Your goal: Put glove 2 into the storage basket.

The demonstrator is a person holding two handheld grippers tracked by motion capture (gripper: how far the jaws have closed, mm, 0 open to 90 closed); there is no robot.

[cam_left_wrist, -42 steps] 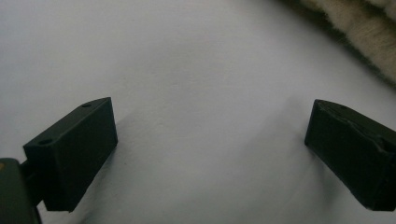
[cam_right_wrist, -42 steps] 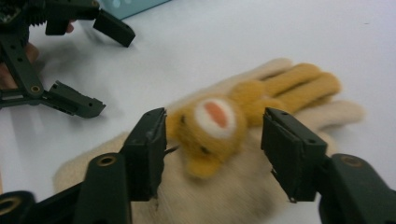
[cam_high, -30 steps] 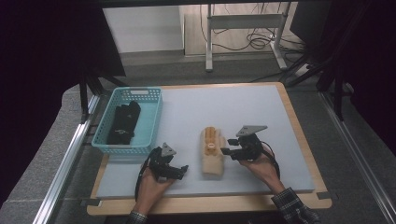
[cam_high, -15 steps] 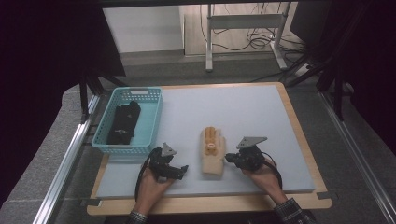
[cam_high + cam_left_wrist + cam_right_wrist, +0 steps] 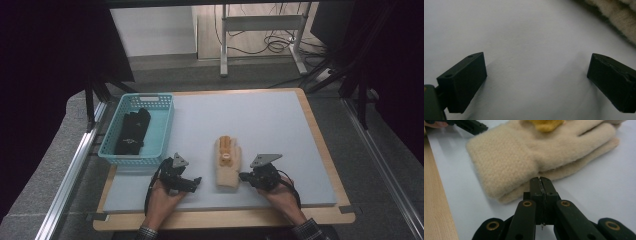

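The cream gloves (image 5: 228, 165) lie stacked near the front of the grey mat (image 5: 260, 125), between the two grippers, cuffs toward the person. The right gripper (image 5: 540, 181), jaws pressed together and empty, points at the lower cuff edge; driven in like that it would likely shove the stack or catch one layer and slide the two apart. The left gripper (image 5: 196, 181), jaws spread wide over bare mat, sits just beside the cuffs.

Count: two cream gloves, one teal basket (image 5: 117, 155) holding one dark bundle (image 5: 132, 131), two grippers.
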